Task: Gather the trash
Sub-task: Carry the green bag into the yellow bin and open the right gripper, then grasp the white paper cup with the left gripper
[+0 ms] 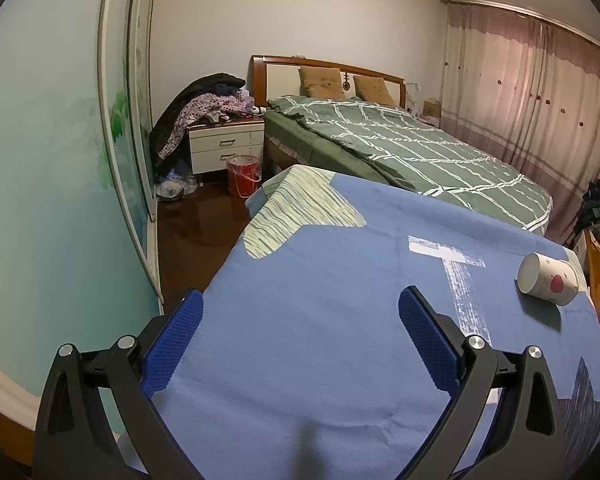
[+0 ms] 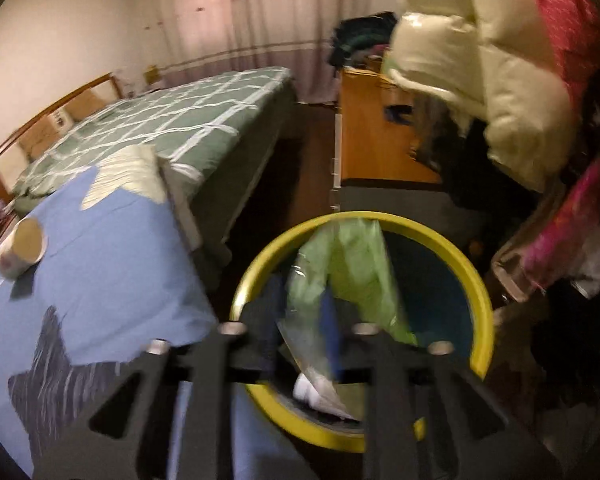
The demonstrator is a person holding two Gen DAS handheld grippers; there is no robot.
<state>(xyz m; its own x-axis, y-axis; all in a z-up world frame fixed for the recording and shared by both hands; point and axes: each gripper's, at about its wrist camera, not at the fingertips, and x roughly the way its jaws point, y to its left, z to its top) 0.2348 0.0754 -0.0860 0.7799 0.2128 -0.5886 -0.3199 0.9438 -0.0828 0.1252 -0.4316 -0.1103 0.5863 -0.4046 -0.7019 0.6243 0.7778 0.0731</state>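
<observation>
a: where's the left gripper [image 1: 300,312]?

b: over the bench [image 1: 320,280], which wears a blue cloth with pale and dark patches. its jaws are spread wide, nothing between the blue pads [image 1: 428,336].

a: any trash on the bench?

b: a paper cup [image 1: 548,278] lies on its side near the right edge, white with a small red mark, well apart from the left gripper. the right wrist view shows it too, open mouth toward the camera.

a: and the right gripper [image 2: 324,332]?

b: it's above a bin [image 2: 476,276] with a yellow rim, standing on the floor just beside the bench. the picture is blurred. a green wrapper [image 2: 348,264], partly clear plastic, hangs in the gap between the jaws over the bin's mouth. the jaws stand a little apart, but i cannot tell whether they pinch the wrapper or have let go.

a: anything already in the bin?

b: something white [image 2: 312,392] near the bottom; too blurred to say what.

a: what's around?

b: a bed [image 1: 420,148] with a green checked cover beyond the bench, a nightstand [image 1: 224,144] piled with clothes, a red bucket [image 1: 244,176] on the floor beside it, curtains [image 1: 520,80] along the far wall. by the bin, a cream puffer jacket [image 2: 480,60] hangs over a wooden cabinet [image 2: 376,136].
</observation>
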